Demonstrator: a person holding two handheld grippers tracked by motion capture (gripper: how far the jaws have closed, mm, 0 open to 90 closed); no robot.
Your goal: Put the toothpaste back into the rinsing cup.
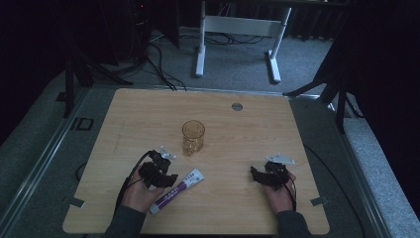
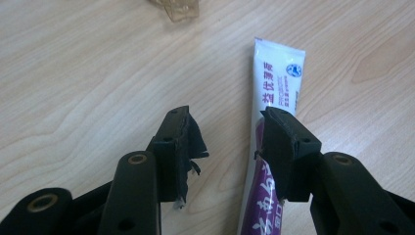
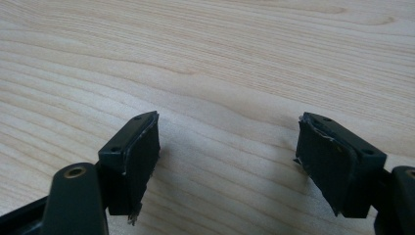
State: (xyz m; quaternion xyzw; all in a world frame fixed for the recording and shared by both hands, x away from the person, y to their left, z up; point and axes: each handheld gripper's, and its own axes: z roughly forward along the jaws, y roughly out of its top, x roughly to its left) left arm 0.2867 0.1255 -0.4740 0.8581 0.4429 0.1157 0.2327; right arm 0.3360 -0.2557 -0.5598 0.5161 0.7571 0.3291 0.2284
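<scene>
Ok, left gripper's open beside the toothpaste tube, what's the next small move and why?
Probably shift the left gripper slightly toward its right so both jaws straddle the toothpaste tube. Right now the tube lies under the right-hand jaw, not in the gap, so closing would likely miss it.

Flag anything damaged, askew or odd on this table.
The black pad lining on the left gripper is torn: a ragged flap curls off the left finger's pad. The right gripper has frayed pad edges too. The toothpaste tube lies flat, diagonal to the table edge. The amber glass stands upright; nothing is spilled.
</scene>
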